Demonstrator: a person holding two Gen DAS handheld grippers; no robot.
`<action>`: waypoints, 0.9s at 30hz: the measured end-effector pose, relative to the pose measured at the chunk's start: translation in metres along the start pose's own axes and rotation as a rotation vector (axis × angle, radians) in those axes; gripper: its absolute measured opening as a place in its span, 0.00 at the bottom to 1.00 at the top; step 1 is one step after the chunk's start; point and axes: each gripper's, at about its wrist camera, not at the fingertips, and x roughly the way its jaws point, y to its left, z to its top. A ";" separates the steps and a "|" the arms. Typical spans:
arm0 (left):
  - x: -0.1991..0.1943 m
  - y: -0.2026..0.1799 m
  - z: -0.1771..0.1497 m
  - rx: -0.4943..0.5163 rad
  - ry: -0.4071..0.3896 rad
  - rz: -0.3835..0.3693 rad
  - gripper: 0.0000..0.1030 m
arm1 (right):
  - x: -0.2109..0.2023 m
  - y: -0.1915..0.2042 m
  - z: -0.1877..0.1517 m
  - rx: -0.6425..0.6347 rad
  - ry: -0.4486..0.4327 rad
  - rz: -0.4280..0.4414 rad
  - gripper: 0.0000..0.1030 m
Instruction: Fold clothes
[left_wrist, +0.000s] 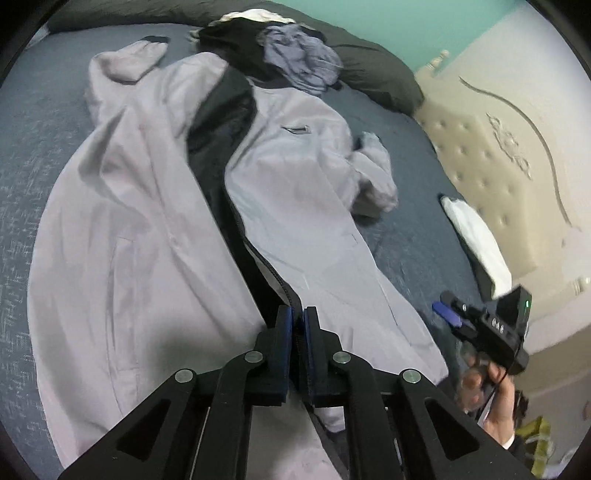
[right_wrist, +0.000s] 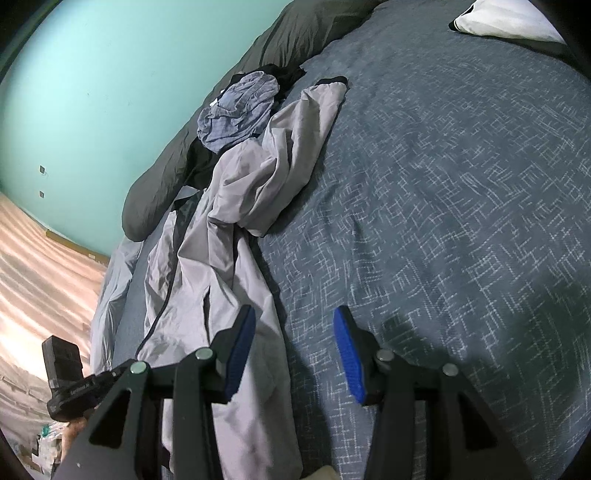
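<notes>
A light grey jacket (left_wrist: 147, 221) with a dark lining lies open, front up, along the blue patterned bedspread (left_wrist: 22, 184). Its sleeves are bunched at either side. My left gripper (left_wrist: 298, 314) is shut on the jacket's dark zipper edge near the hem, which runs up between the blue pads. In the right wrist view the same jacket (right_wrist: 236, 192) lies crumpled to the left. My right gripper (right_wrist: 295, 325) stands open above the jacket's side edge and the bedspread (right_wrist: 443, 184), with nothing between its fingers. A hand holds the right gripper (left_wrist: 448, 308) at the bed's right side.
A blue-grey checked garment (left_wrist: 299, 59) and a black one (left_wrist: 236, 40) are heaped beyond the jacket's collar. A dark rolled duvet (left_wrist: 376, 74) lines the far edge by the turquoise wall. A white pillow (left_wrist: 476, 236) lies against the padded beige headboard (left_wrist: 480, 147).
</notes>
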 end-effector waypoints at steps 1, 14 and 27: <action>0.000 -0.001 -0.002 0.007 0.004 0.000 0.14 | 0.000 -0.001 0.000 0.002 -0.001 0.000 0.44; 0.018 -0.025 -0.024 0.124 0.097 -0.027 0.17 | 0.000 -0.002 0.000 0.013 0.001 0.012 0.44; -0.021 -0.037 0.003 0.092 0.061 -0.056 0.13 | -0.002 -0.006 0.003 0.036 -0.006 0.021 0.44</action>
